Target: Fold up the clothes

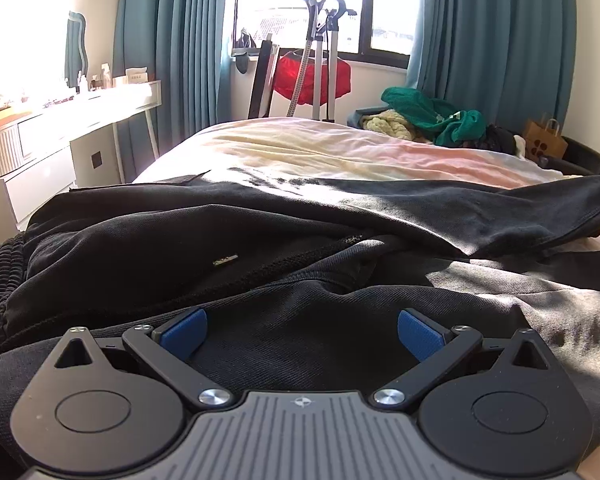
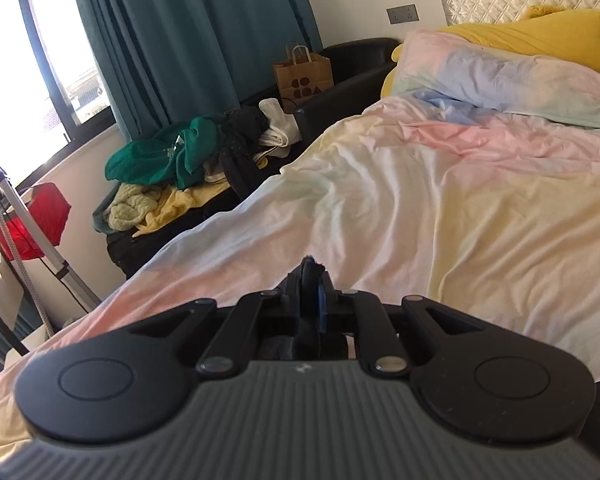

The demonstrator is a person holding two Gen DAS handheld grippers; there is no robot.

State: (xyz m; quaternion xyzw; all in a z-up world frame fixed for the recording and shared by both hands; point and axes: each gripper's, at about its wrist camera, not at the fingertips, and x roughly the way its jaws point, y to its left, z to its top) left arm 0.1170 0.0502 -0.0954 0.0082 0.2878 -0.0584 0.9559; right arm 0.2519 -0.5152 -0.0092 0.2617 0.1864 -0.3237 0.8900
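My left tongs (image 1: 302, 332) hang spread just above the black garment (image 1: 260, 240), which lies crosswise on the bed (image 1: 340, 148). My right tongs (image 2: 311, 280) are pressed together, pinching dark cloth off its end.

No readable text from my feeds. Paper bag (image 2: 303, 76) carries dark printed logo shapes only; can't make out letters.

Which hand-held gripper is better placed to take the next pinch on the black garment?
Probably the left hand-held gripper: it is open right over the black garment on the bed. The right hand-held gripper is shut on a scrap of dark fabric, so it is occupied.
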